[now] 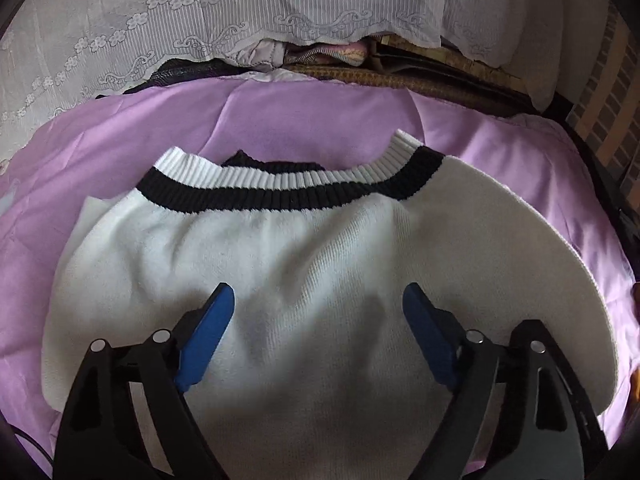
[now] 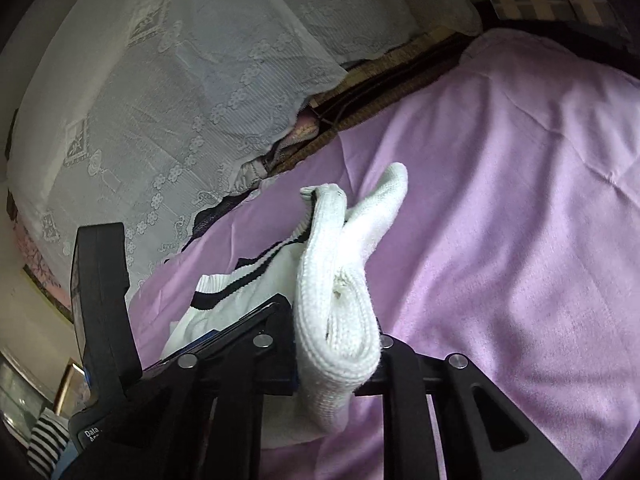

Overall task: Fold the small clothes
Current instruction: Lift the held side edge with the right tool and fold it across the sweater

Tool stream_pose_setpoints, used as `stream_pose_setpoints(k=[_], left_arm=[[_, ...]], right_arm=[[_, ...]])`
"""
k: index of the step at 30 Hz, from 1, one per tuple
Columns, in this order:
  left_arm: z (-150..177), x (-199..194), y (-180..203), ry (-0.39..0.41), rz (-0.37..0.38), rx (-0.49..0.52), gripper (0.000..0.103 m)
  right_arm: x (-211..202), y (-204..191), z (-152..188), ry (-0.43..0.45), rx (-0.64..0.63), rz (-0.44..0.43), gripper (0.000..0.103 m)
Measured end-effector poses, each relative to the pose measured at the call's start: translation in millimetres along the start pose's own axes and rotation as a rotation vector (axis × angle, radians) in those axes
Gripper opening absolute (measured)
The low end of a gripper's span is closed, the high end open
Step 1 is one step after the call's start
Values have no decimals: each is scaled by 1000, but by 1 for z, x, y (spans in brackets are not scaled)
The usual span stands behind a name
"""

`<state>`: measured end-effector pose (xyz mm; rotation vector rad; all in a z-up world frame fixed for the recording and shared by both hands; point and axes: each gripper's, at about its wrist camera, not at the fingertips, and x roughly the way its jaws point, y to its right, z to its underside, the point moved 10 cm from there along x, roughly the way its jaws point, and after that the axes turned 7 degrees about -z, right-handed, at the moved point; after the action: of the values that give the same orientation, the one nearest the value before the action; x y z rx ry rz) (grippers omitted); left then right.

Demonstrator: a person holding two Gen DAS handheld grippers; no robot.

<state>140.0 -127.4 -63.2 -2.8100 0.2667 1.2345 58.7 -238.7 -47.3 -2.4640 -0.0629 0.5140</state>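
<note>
Here, white knit sweater with black-striped ribbed collar.

The left gripper has black angular arms with triangular cut-outs, round silver pins at the joints and blue pads on its fingers. The right gripper has the same black arms and silver pins. Left of it, a black block carries white lettering beginning "Data".
</note>
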Motion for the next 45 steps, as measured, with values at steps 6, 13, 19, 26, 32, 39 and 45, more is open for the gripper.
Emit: stream_pose_setpoints(k=[6, 13, 19, 26, 32, 39, 45], left_arm=[[-22, -21, -49, 53, 2, -103, 82], [-34, -25, -144, 83, -25, -254, 82], [-8, -6, -220, 27, -91, -345, 82], [31, 12, -263, -44, -150, -386, 82], [53, 15, -278, -83, -238, -331, 83], [63, 0, -294, -62, -248, -353, 86], [59, -19, -301, -18, -199, -406, 90]], right_arm=[[12, -58, -8, 5, -90, -53, 18], [52, -149, 15, -54, -257, -136, 18], [91, -194, 73, -169, -351, -177, 18], [110, -208, 118, -252, -442, -162, 18], [124, -201, 145, -374, -494, -140, 22], [107, -206, 153, -469, -537, -231, 55], [59, -215, 151, -502, -677, -341, 68]])
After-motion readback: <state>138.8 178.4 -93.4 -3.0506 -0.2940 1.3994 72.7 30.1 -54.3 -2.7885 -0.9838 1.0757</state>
